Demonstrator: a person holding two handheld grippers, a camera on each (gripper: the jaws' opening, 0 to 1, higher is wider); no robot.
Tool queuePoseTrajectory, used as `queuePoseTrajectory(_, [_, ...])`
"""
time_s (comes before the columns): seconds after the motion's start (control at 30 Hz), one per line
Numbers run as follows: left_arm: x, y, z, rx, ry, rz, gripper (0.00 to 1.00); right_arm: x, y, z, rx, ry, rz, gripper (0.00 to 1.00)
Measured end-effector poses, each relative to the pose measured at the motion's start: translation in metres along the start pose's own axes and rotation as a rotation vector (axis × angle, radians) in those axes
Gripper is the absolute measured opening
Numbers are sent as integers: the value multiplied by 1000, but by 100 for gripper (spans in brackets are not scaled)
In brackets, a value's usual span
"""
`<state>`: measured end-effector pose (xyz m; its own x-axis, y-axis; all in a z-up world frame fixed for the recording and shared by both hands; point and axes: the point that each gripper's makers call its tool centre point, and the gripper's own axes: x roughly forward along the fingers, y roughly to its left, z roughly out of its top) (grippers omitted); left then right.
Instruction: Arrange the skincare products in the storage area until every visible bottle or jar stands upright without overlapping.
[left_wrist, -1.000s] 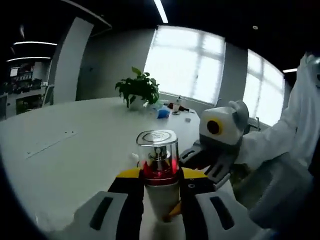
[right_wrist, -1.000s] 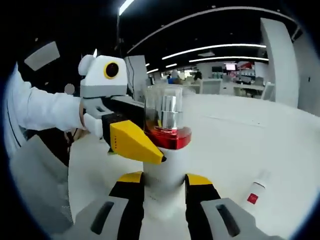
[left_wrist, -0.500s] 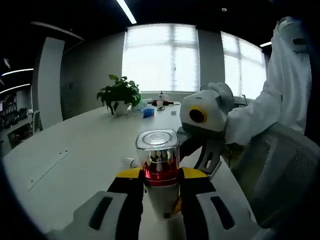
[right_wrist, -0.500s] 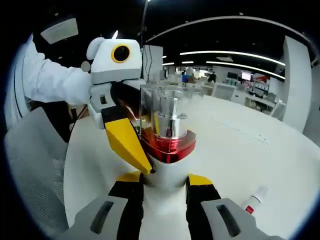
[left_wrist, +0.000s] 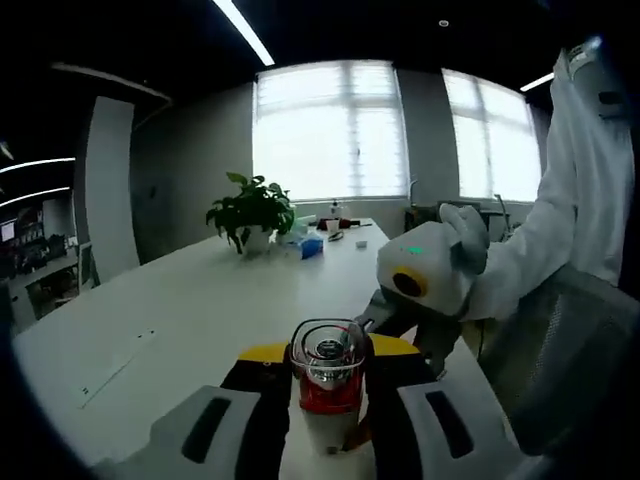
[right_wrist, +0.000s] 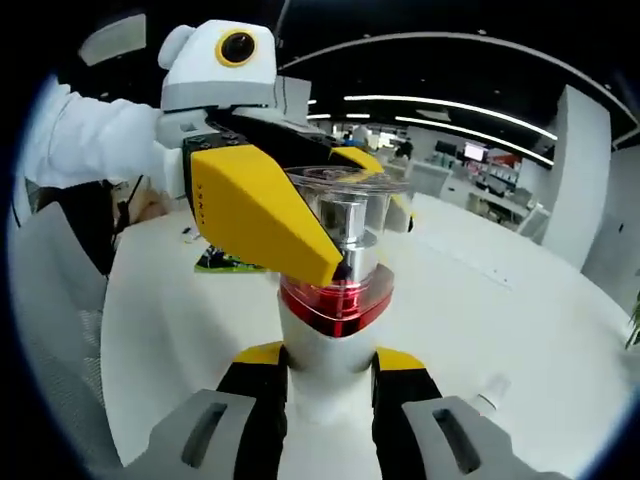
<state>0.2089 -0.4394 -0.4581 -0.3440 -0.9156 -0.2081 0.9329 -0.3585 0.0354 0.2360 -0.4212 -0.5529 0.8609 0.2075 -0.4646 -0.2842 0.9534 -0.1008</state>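
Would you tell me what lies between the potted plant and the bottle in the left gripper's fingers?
In the left gripper view, bare white tabletop stretches between the potted plant and the bottle.

Left tool now closed over the bottle's clear cap, previously clamped lower by its red collar

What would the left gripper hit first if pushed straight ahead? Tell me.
Beyond the pump bottle that the left gripper already holds, probably the right gripper just beyond, then open white table; depth is unclear.

A white desk is seen; bright windows and a potted plant lie ahead of the left claw; ceiling light strips are lit.
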Motion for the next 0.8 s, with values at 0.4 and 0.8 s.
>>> queuePoseTrajectory(0.4, [12, -5, 7, 27, 20, -37, 26, -1, 1, -39, 58, 142, -3, 26])
queuePoseTrajectory(0.8, [12, 25, 3, 3, 4, -26, 26, 7, -13, -36, 85, 121, -57, 18])
